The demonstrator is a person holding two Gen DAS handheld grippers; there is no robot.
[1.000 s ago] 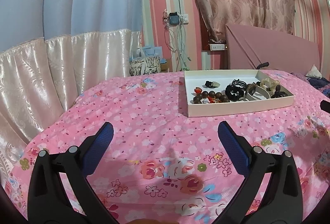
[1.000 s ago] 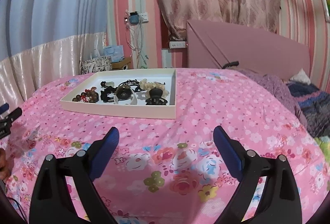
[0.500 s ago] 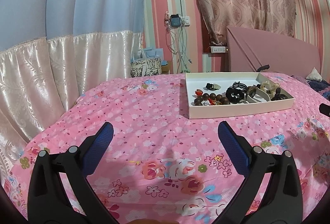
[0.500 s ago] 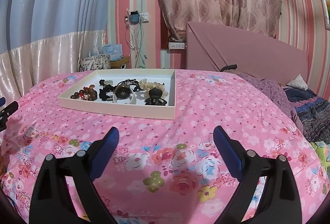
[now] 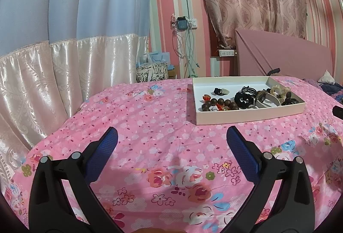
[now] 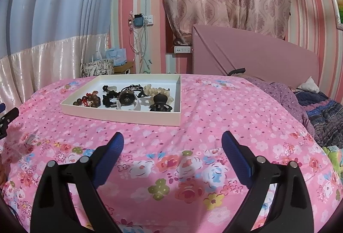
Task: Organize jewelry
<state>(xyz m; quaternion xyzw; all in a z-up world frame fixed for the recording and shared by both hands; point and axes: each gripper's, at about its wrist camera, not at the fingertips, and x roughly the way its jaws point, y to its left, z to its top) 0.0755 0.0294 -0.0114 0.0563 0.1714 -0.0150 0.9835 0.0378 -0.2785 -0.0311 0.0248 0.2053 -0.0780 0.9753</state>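
Both grippers spread wide, empty, above pink bedspread [image 5: 150, 125]; tray ahead of both.

Left gripper [image 5: 171, 142]: fingers apart, nothing between; tray [image 5: 246, 118] lies ahead and to its right, well apart. Right gripper [image 6: 172, 147]: fingers apart, nothing between; tray [image 6: 120, 114] ahead, slightly left, nearer than for the left. Tray holds brown beads [image 6: 88, 101], black scrunchie [image 5: 243, 100], dark round piece [image 6: 127, 100], cream beads [image 6: 155, 91], black claw clip [image 6: 159, 103]. Left gripper's edge visible at far left of right view.
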